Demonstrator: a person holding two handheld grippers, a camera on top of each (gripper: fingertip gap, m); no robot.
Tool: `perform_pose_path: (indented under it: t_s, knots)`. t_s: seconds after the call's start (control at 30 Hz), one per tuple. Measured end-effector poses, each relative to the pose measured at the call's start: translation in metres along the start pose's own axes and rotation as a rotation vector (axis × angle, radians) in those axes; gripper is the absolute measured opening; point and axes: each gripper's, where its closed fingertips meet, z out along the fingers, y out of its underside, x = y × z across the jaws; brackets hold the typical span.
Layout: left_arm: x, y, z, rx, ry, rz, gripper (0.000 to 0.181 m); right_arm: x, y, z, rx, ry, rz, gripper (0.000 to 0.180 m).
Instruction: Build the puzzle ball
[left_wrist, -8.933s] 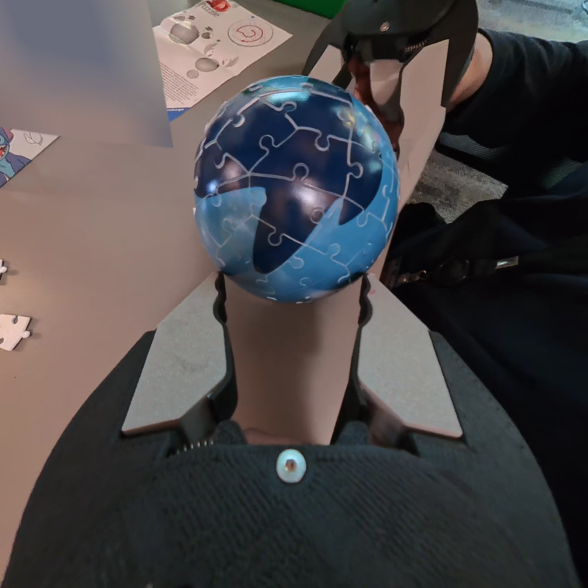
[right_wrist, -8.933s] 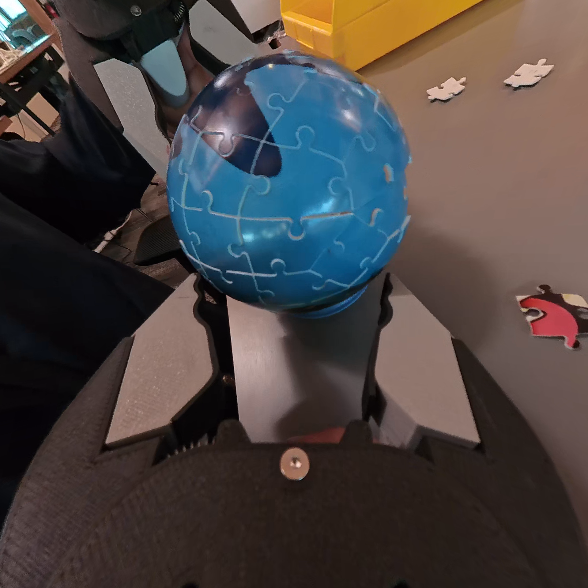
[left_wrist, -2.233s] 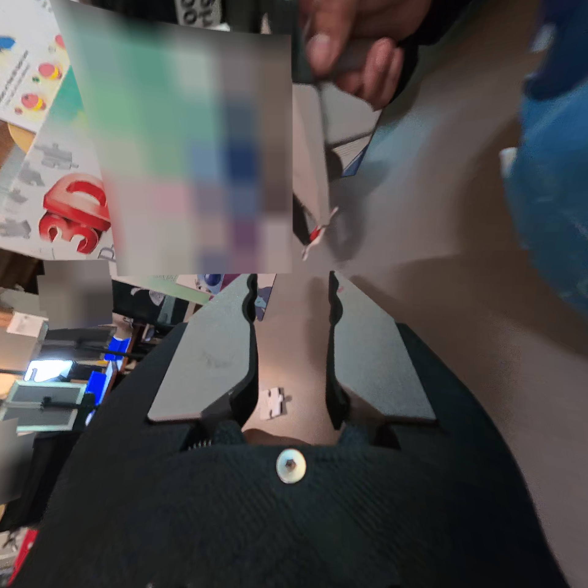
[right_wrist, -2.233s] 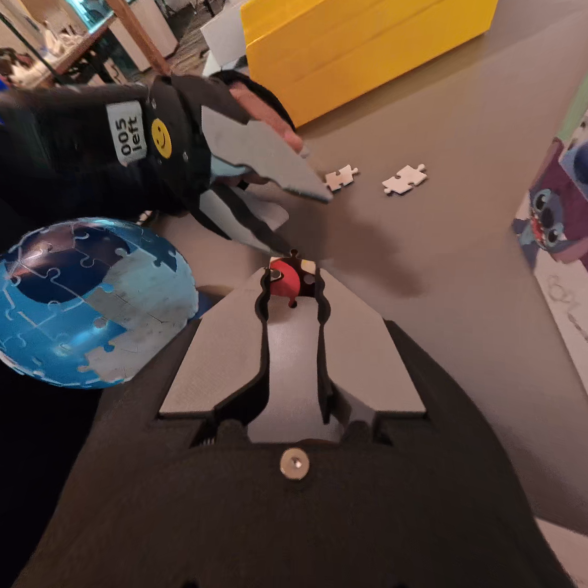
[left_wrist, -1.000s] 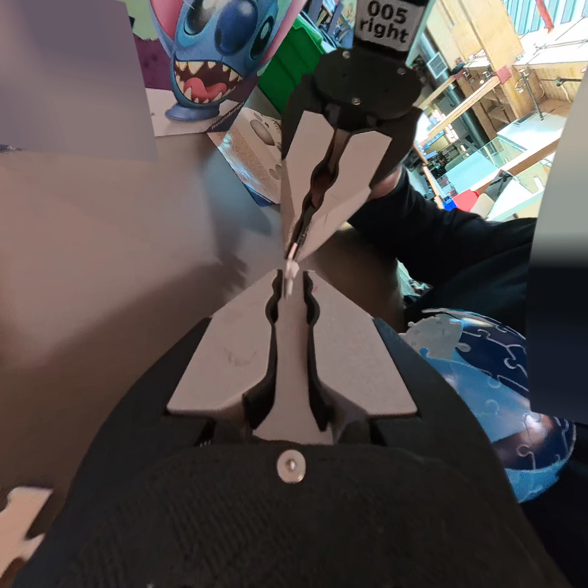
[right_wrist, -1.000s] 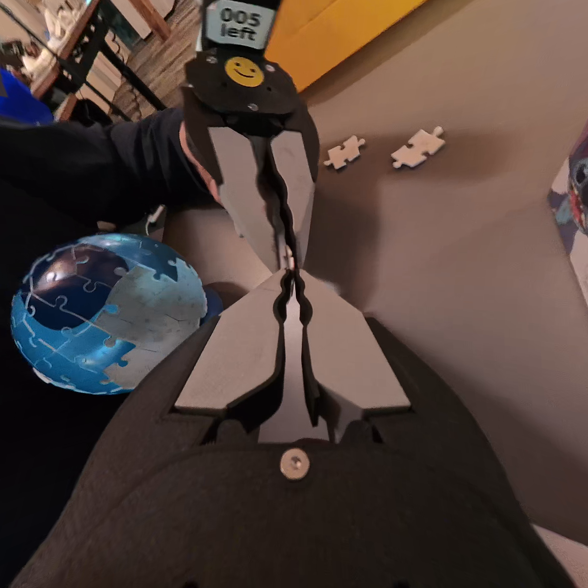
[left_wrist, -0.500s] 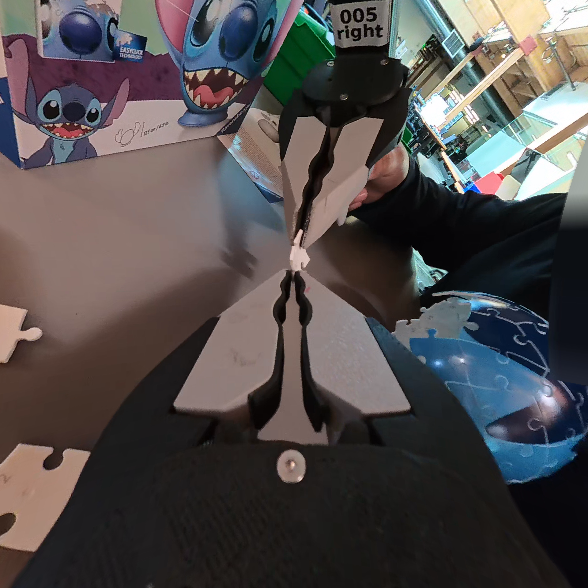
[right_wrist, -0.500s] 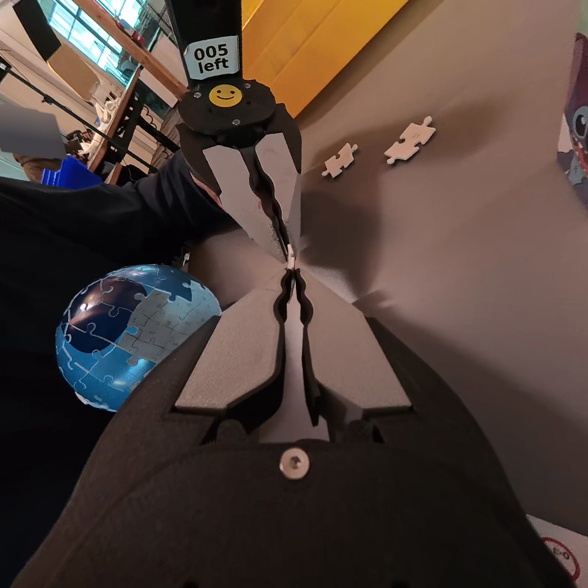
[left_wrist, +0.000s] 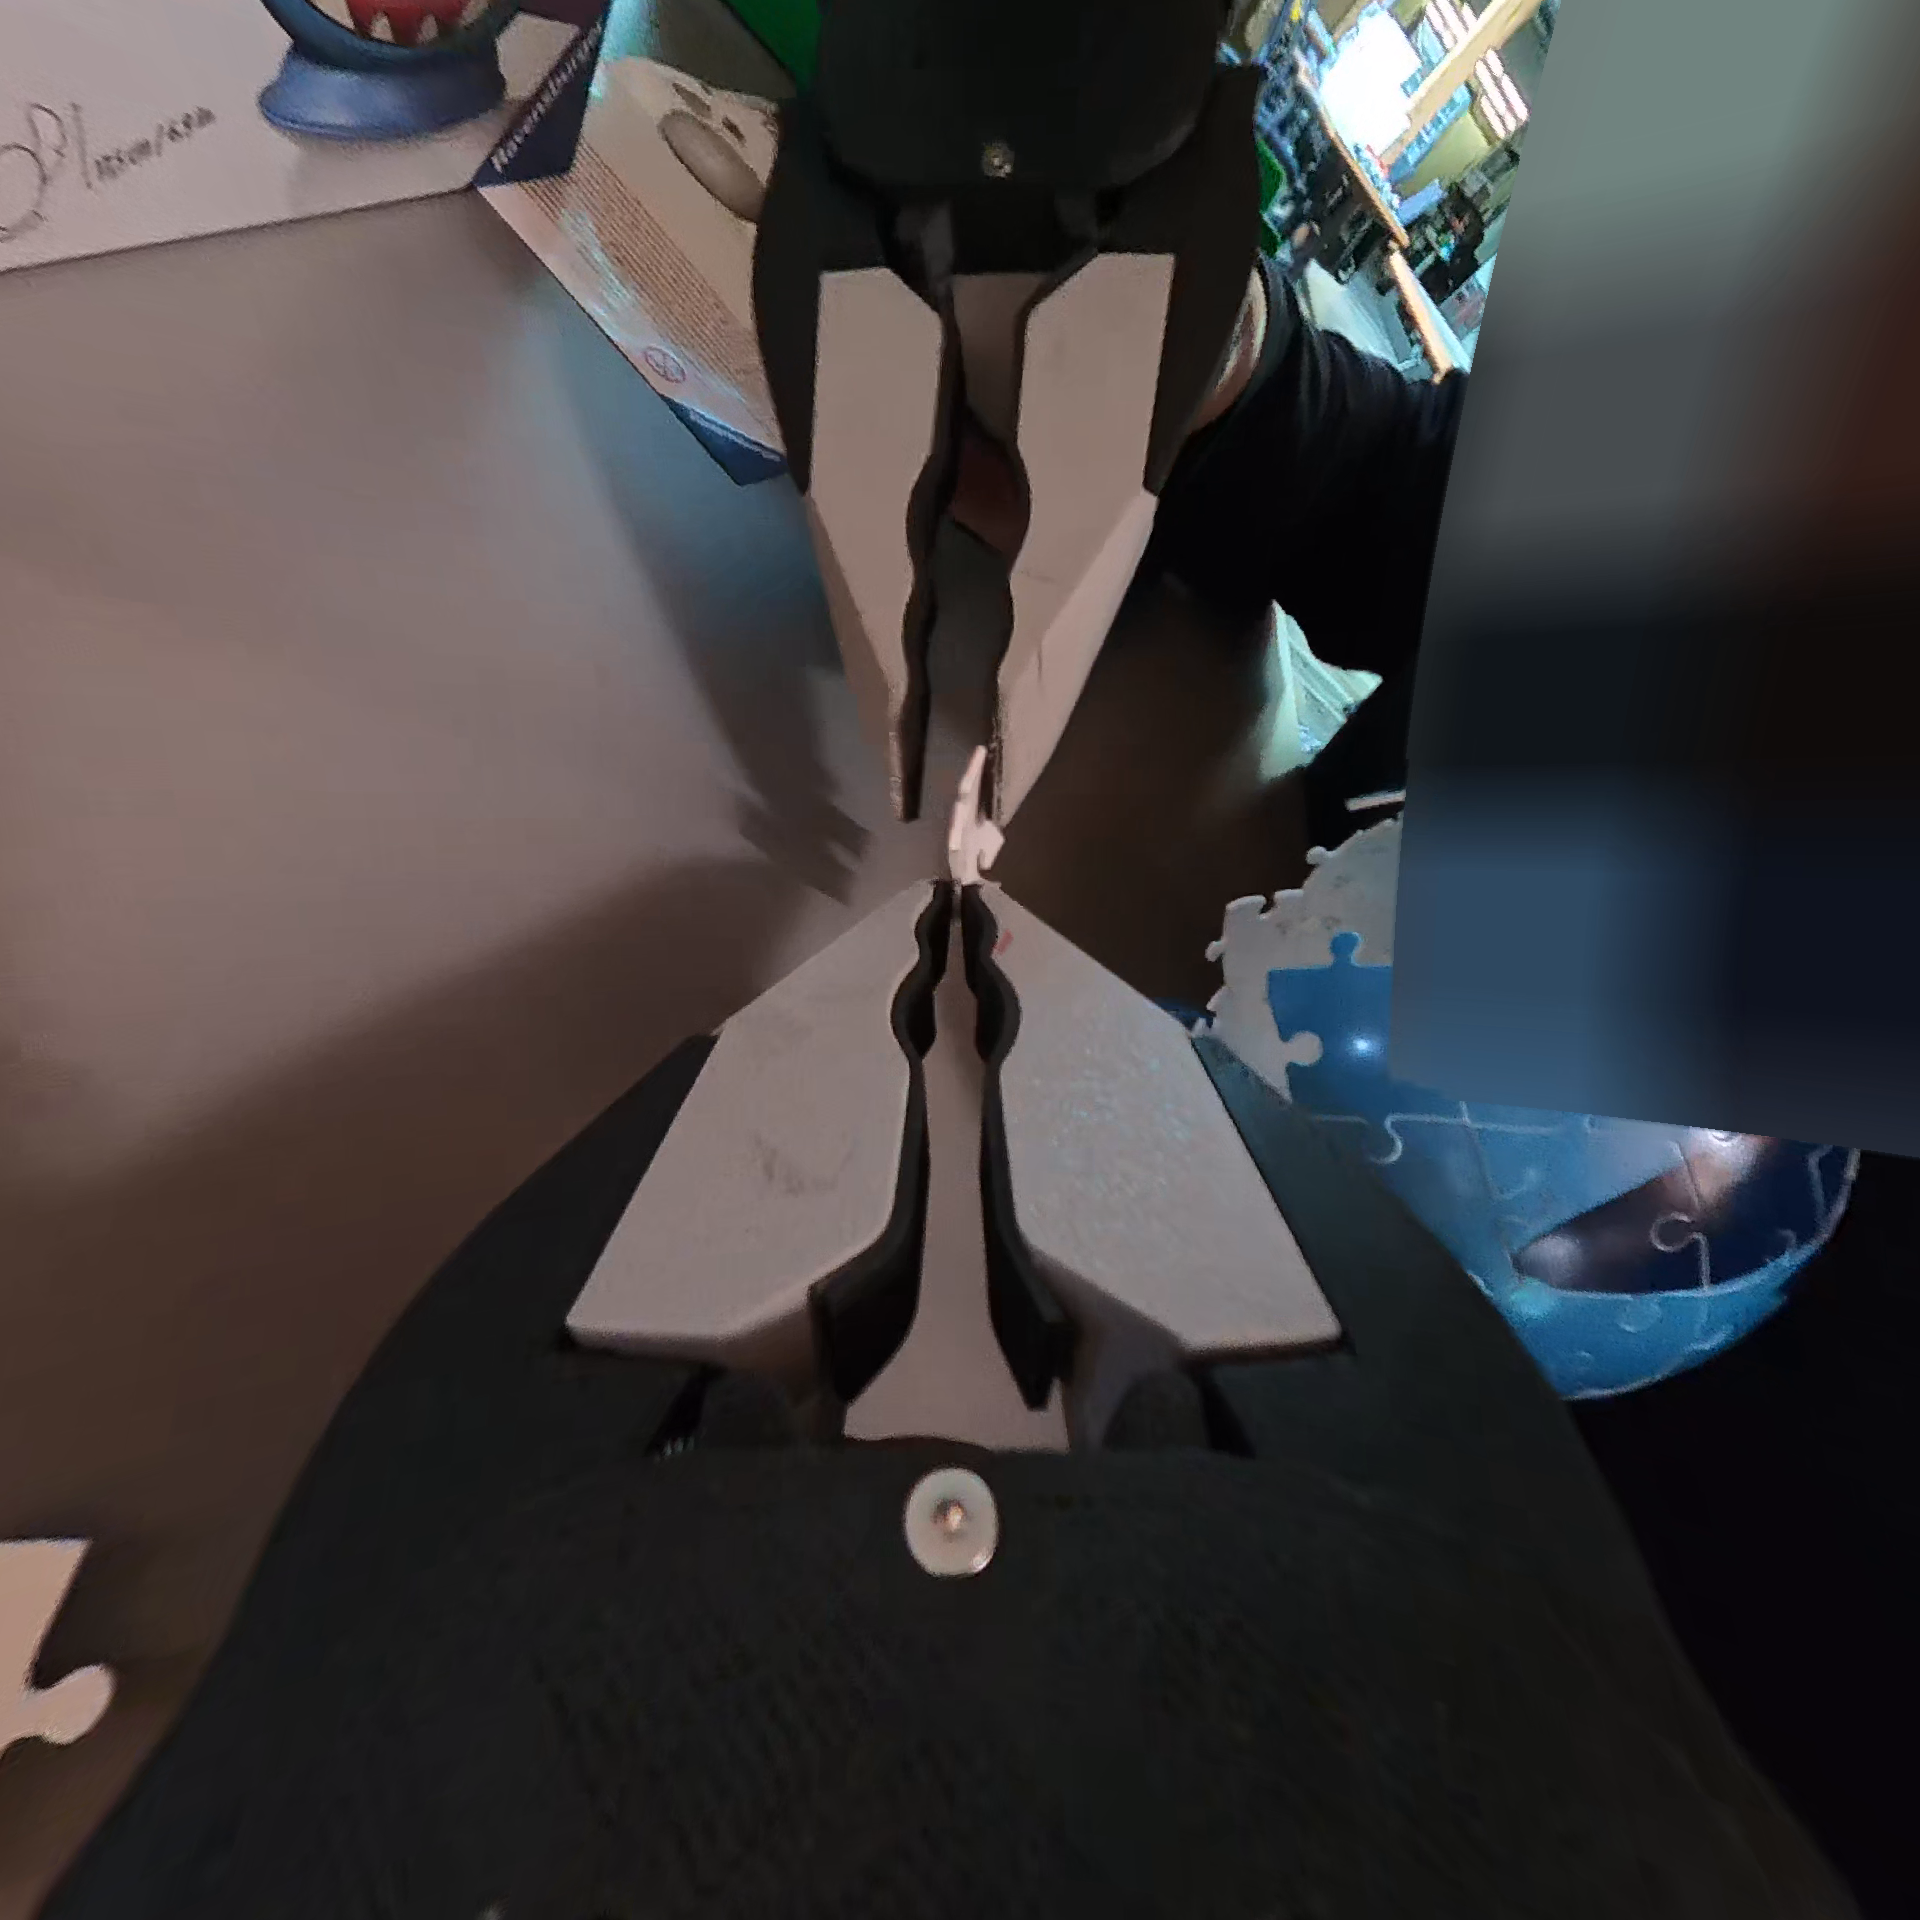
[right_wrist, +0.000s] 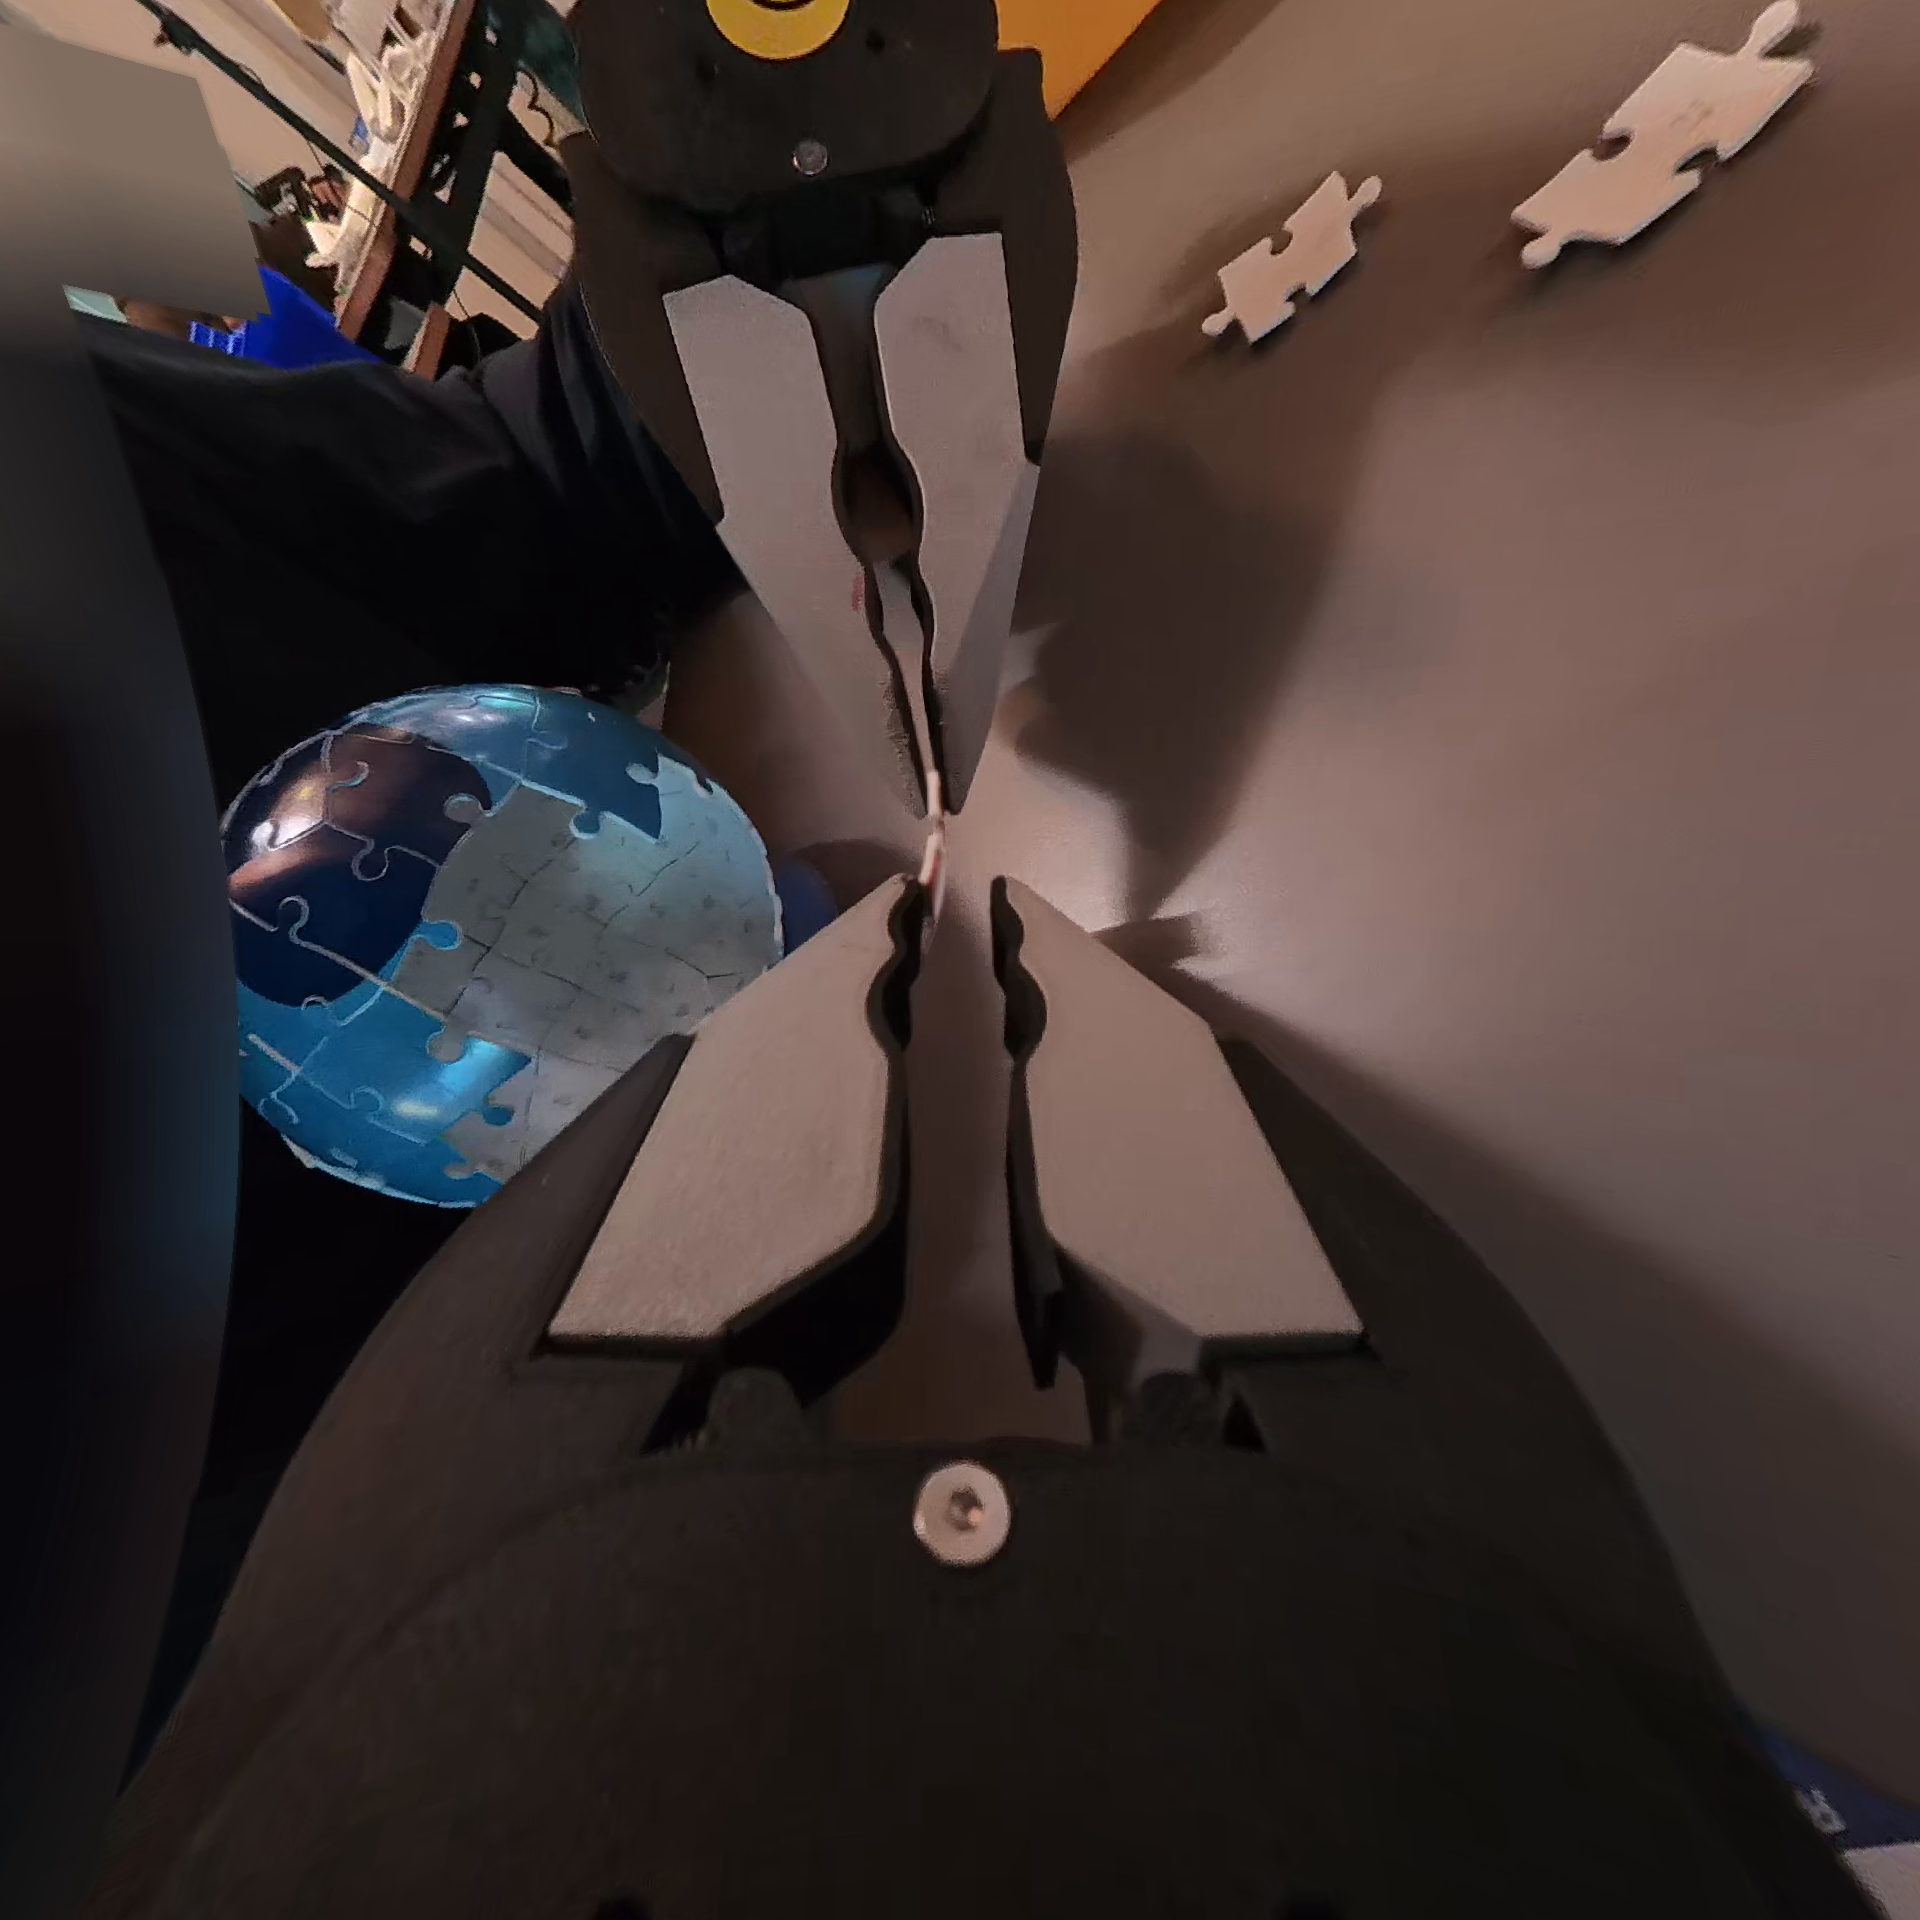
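A small puzzle piece (left_wrist: 971, 831) is held edge-on between the two grippers, which face each other tip to tip above the grey table (left_wrist: 312, 623). My left gripper (left_wrist: 951, 891) is shut on the piece; it also shows in the right wrist view (right_wrist: 935, 795). My right gripper (right_wrist: 953, 888) has its jaws a little apart, and the piece (right_wrist: 935, 857) leans against its left fingertip. The partly built blue puzzle ball (right_wrist: 468, 935), with a pale patch, lies off to the side by dark clothing; it also shows in the left wrist view (left_wrist: 1558, 1247).
Two loose white pieces (right_wrist: 1299, 260) (right_wrist: 1662, 135) lie on the table beyond the grippers. Another white piece (left_wrist: 52, 1683) lies at the lower left. The puzzle box (left_wrist: 644, 239) stands at the far side. A person's dark sleeve (left_wrist: 1330, 468) is behind the right gripper.
My right gripper, shut on the piece before, has opened its jaws. My left gripper has closed on the piece and now holds it. Both grippers have drawn closer together.
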Motion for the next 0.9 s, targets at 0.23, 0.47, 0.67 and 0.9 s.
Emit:
perform_pose_path:
  t_s: [0.23,0.47,0.67,0.9]
  knots:
    - [0.009,0.01,0.004,-0.06,0.031,0.025,0.0,-0.007,0.005,0.006,-0.021,-0.036,0.002,0.01]
    - [0.021,0.02,0.007,-0.117,0.076,0.047,0.0,-0.019,0.012,0.014,-0.062,-0.062,-0.016,0.006]
    - [0.028,0.031,0.011,-0.175,0.107,0.068,0.001,-0.026,0.024,0.022,-0.119,-0.104,0.015,0.0]
    - [0.026,0.023,-0.008,-0.131,0.082,0.104,0.002,-0.039,0.039,0.026,-0.141,-0.134,0.076,0.0]
